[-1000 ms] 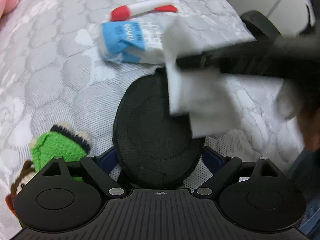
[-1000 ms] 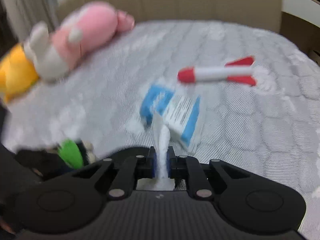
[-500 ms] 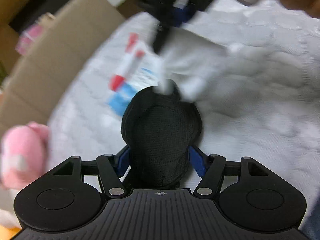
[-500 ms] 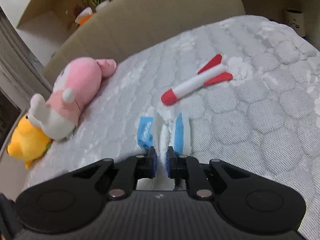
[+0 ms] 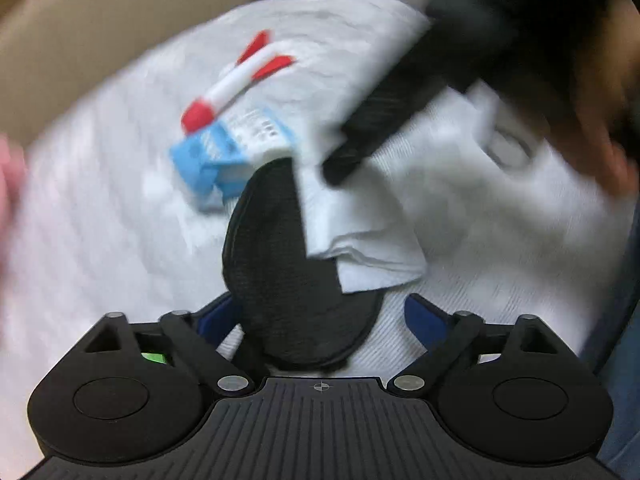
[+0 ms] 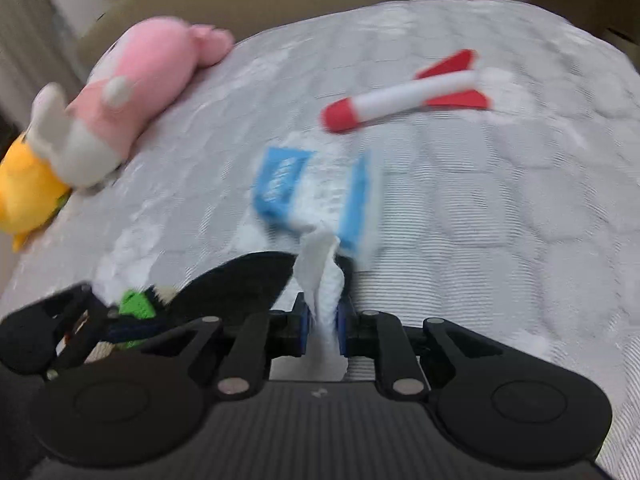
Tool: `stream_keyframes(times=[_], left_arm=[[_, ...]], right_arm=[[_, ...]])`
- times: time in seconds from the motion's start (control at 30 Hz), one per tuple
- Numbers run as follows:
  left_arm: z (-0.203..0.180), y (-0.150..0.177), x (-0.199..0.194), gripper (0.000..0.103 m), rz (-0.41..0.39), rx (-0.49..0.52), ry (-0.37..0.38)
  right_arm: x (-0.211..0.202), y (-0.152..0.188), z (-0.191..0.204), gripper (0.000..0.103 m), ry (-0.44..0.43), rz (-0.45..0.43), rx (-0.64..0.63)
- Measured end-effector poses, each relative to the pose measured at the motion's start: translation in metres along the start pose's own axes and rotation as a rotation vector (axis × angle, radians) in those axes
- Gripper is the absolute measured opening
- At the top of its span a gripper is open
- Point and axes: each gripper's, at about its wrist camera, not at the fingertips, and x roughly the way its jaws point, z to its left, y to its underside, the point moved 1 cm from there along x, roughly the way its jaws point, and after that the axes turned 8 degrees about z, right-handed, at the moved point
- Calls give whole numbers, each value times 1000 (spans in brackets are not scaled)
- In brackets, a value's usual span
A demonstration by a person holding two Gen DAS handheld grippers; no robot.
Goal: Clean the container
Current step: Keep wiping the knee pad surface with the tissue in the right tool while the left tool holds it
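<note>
A black mesh oval container point(image 5: 280, 264) sits between the fingers of my left gripper point(image 5: 320, 316), above the white quilted bed. The jaws stand wide; the left finger touches it, and a gap shows by the right finger. My right gripper point(image 6: 322, 324) is shut on a folded white tissue point(image 6: 320, 280). In the left wrist view the tissue point(image 5: 360, 248) hangs over the container's right edge, with the right gripper point(image 5: 380, 128) above it. The container's edge shows in the right wrist view point(image 6: 240, 280).
A blue and white tissue pack point(image 6: 316, 192) lies on the bed point(image 6: 500, 220) just beyond the container. A red and white toy rocket point(image 6: 412, 96) lies farther back. A pink plush point(image 6: 132, 80) and a yellow plush point(image 6: 24, 196) lie at the left. A green knitted toy point(image 6: 136, 304) lies near.
Both views swung and blurred. The tissue has come down from the container's far edge onto its right side. The tissue pack and rocket stay on the bed.
</note>
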Motion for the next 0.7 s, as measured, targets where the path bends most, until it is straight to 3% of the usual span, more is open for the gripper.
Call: stream_keyframes(times=[0.13,0.17,0.2,0.23,0.27,0.3,0.37,0.47,0.53,0.6,0.7], left_arm=[[48,-8,18,94,25,-373,235],[55,-8,25,90,36,-445,272],[62,-7,31,82,48,-502,288],[65,-7,36,57,58,-525,278],[65,-9,37,50,59,-511,257],[60,-10,34,48,47,-469,230],[43,-14,20,37,-4,-277,72],[-12,-13,7,37,-124,164,-303],[-45,-4,18,39,-158,433,-480],[-71,10,31,45,-162,645,-579],[-92,29,32,57,-159,793,-598]], right_arm=[[-18,-5,-14,16,-63,-88,88],[-21,-7,-16,16,-73,-107,103],[-22,-7,-19,16,-70,-117,113],[-22,-8,-22,16,-58,-120,120],[-21,-9,-24,16,-44,-120,122],[-20,-9,-26,16,-30,-120,124],[-21,-12,-30,16,-24,-147,135],[-36,-14,-33,16,-102,-239,161],[-46,-14,-33,16,-174,-299,167],[-52,-13,-32,16,-242,-336,165],[-42,-14,-25,16,-313,-269,144]])
